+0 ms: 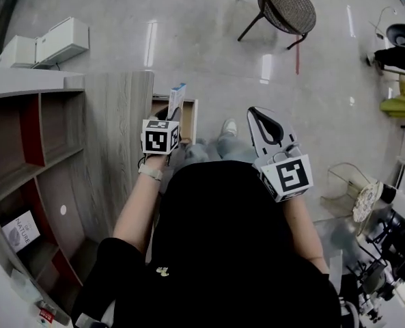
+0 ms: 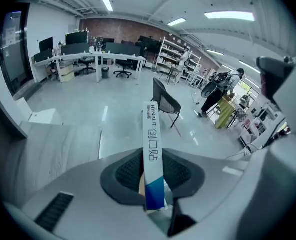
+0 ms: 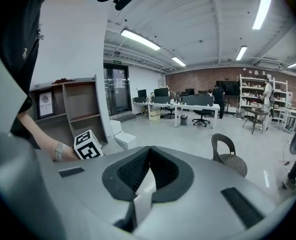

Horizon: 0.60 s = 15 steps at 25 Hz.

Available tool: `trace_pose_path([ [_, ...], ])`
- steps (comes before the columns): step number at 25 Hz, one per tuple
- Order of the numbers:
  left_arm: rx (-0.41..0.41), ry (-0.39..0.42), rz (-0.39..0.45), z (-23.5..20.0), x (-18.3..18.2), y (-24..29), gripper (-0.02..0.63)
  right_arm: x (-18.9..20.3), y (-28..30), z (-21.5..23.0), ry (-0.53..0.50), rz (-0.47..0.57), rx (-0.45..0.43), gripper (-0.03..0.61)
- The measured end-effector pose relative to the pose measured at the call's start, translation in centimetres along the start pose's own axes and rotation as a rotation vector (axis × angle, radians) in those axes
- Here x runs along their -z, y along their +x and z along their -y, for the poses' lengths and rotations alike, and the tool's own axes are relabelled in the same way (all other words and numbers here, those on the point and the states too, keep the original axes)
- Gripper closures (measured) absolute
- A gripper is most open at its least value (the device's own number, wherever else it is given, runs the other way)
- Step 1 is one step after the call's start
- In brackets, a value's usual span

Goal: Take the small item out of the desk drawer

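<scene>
The small box, white with a blue end, stands nearly upright between the jaws of the left gripper. The two dark pads press on its lower part from either side while most of its length sticks out past the jaw tips. In the head view the box sits at the front of those jaws, above the open drawer. The drawer's wooden walls show just beyond and below the gripper, at the edge of the grey wood-grain surface. As far as that view shows, the box is clear of the drawer's rim and not resting inside it, so the core of the task looks done: the item is out and held. How far it hangs above the drawer cannot be judged from this steep angle. The right gripper is held well apart to the other side of the person's body, over the floor. Its jaws are closed together with nothing gripped between them. What seems left is only the tidy end: carrying the box to wherever it should go, and perhaps pushing the drawer shut, since it stands open.
</scene>
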<state>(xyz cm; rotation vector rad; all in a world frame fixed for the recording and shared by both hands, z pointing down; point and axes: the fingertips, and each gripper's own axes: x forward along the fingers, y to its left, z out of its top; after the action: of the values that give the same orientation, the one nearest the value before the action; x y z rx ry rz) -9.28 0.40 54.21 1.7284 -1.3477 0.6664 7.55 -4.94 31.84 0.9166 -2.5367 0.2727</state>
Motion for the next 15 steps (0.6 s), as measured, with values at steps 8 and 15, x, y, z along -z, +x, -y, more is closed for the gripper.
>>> trace_pose_path([
  [8,0.014,0.104,0.253,2.2,-7.8,-8.7,0.52,-4.6,2.2,-1.7,-0.045,0.11,-0.111,0.581],
  [15,0.023,0.129,0.502,3.9,-13.5,-16.8,0.52,-9.1,2.8,-3.0,-0.092,0.191,-0.193,0.581],
])
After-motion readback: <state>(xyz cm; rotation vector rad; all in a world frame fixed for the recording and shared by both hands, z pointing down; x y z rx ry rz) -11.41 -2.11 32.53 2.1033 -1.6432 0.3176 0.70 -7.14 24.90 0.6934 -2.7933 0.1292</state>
